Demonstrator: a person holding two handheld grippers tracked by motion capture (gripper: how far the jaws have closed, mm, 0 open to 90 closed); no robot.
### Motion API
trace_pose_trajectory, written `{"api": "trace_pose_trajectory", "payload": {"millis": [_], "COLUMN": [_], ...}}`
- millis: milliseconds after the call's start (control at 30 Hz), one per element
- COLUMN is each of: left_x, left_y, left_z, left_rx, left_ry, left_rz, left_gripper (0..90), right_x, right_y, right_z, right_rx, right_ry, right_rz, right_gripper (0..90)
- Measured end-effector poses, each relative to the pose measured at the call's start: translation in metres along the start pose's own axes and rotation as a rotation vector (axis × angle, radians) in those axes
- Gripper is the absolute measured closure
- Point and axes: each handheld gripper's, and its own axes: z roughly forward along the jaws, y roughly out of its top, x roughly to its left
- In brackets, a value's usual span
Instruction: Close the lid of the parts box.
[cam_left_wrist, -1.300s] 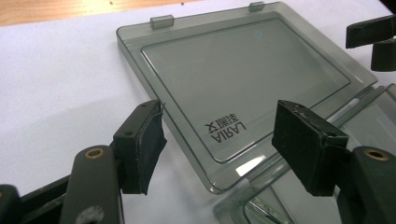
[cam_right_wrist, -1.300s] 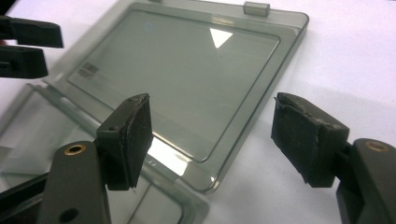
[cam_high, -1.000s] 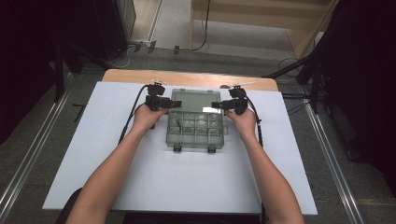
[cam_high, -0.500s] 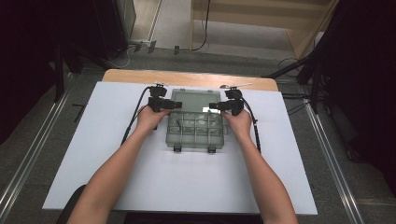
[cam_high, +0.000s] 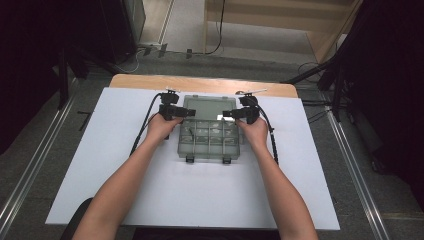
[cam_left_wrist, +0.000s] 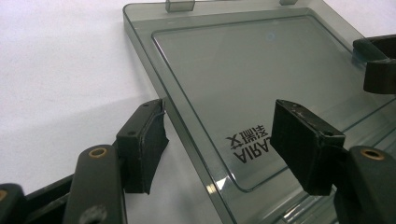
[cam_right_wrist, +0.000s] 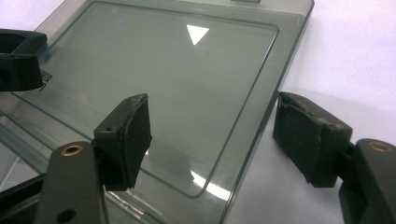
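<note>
Clear compartment box (cam_high: 208, 135) is sitting mid-tabletop on the white sheet (cam_high: 100, 165), its lid (cam_high: 209, 108) swung open and lying back on the far side. Left gripper (cam_left_wrist: 219, 140) is straddling the lid's left edge with jaws spread wide — one pad outside on the sheet, one over the panel near the printed lettering (cam_left_wrist: 246, 147) — gripping nothing. Right gripper (cam_right_wrist: 212, 128) is mirroring it on the lid's right edge, likewise released, one jaw over the panel and one outside. Judging by the symmetric set-up, the step in hand is taking hold of the lid at both sides, probably to close it. To do it well: both sides should be closing on the rim together, at matching points — uneven grip would likely twist the thin plastic or slide the box.
</note>
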Motion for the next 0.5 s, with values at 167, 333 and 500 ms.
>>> {"api": "trace_pose_trajectory", "payload": {"millis": [167,333,500], "left_x": [0.0003,0.0021,0.0019], "left_y": [0.0002,0.0003,0.0002], "left_z": [-0.0011,-0.0026,-0.0035], "left_rx": [0.010,0.020,0.031], "left_ry": [-0.008,-0.024,-0.031], "left_rz": [-0.004,-0.016,-0.017], "left_gripper": [34.9,34.9,34.9], "right_x": [0.0004,-0.0009,-0.0011], "right_y": [-0.0006,-0.0025,-0.0028], "right_z": [-0.0022,-0.0049,-0.0070], "right_rx": [0.018,0.033,0.057], "right_ry": [0.008,0.020,0.051], "right_rz": [0.008,0.000,0.015], "right_gripper": [30.3,32.7,33.8]}}
